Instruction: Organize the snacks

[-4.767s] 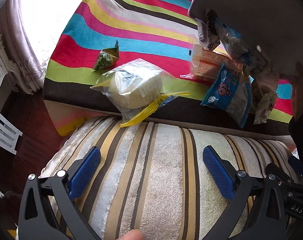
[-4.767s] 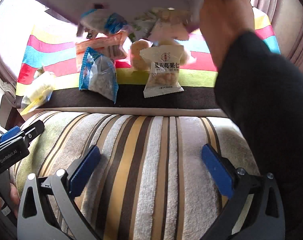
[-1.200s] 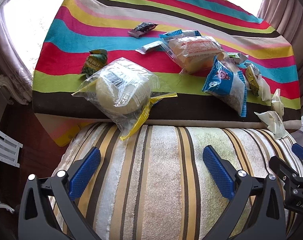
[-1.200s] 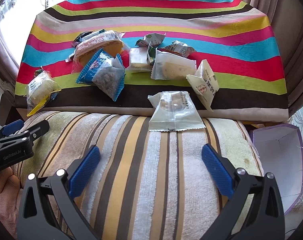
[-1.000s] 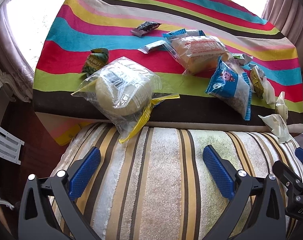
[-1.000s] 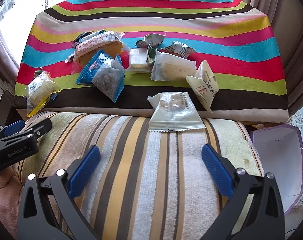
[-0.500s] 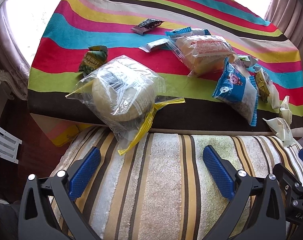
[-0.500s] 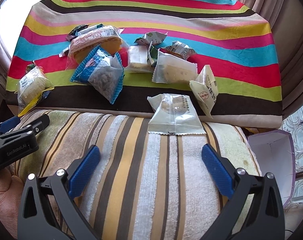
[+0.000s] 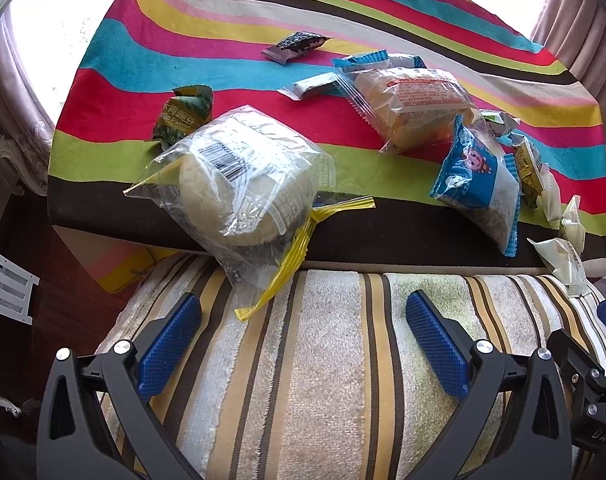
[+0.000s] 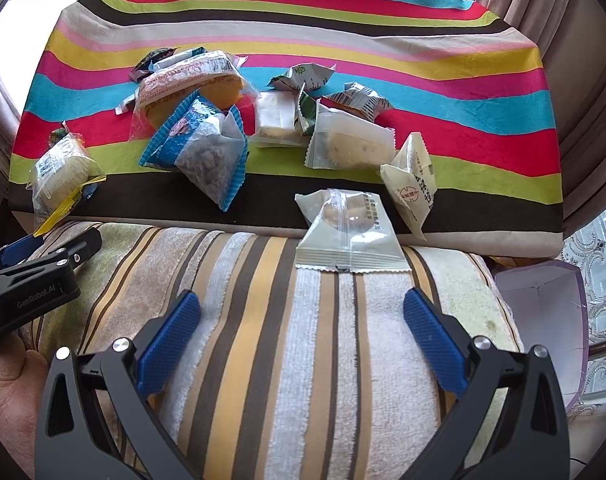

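Observation:
Several wrapped snacks lie scattered on a rainbow-striped cloth (image 9: 223,32) (image 10: 423,24). A clear bag with a round bun (image 9: 239,184) (image 10: 61,172) hangs over the cloth's near edge, its yellow tie trailing down. A blue-edged packet (image 9: 479,184) (image 10: 207,152), an orange-printed cake pack (image 9: 415,100) (image 10: 187,84) and a pale green cookie pack (image 10: 349,232) lie nearby. My left gripper (image 9: 303,324) is open over the striped towel (image 9: 323,360), just short of the bun bag. My right gripper (image 10: 301,320) is open too, just below the cookie pack.
A green pea packet (image 9: 185,114), a dark small bar (image 9: 295,46) and white sachets (image 10: 351,146) also sit on the cloth. A purple-rimmed white box (image 10: 543,320) stands at the right. Curtains (image 10: 543,0) hang at the back right. A hand (image 10: 7,400) shows at the lower left.
Earlier a hand tipped a box and snacks spilled onto the cloth. Over the last second both grippers have crept forward toward the snacks, still open.

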Demonstrator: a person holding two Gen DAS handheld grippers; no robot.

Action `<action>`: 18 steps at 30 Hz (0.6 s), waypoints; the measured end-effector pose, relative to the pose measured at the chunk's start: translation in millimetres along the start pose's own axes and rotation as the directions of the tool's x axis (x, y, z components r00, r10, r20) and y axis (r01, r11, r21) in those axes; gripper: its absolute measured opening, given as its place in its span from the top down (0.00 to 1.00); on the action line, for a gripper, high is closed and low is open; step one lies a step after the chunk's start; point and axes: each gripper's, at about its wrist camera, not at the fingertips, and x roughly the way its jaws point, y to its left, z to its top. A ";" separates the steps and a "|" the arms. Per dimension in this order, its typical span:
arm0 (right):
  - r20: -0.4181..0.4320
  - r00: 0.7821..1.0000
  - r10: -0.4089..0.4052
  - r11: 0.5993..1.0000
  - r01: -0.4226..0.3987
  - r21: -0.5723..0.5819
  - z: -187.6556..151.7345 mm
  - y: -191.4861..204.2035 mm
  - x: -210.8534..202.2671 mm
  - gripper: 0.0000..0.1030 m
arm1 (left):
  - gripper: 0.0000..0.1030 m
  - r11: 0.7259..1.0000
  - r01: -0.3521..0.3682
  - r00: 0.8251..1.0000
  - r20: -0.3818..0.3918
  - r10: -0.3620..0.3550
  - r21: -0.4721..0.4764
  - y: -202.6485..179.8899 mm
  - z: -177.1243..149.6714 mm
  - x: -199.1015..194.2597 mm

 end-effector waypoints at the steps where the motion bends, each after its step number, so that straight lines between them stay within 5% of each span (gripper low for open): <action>1: -0.003 1.000 -0.004 1.000 0.004 0.000 0.8 0.5 0.1 0.01 | 0.04 1.000 0.002 1.000 -0.003 -0.002 0.000 0.8 0.9 0.8; 18: 0.033 0.998 0.050 0.999 -0.050 0.007 -11.4 -10.8 -3.8 0.01 | 0.04 1.000 -0.008 1.000 0.007 0.008 -0.002 -6.9 -0.3 -4.3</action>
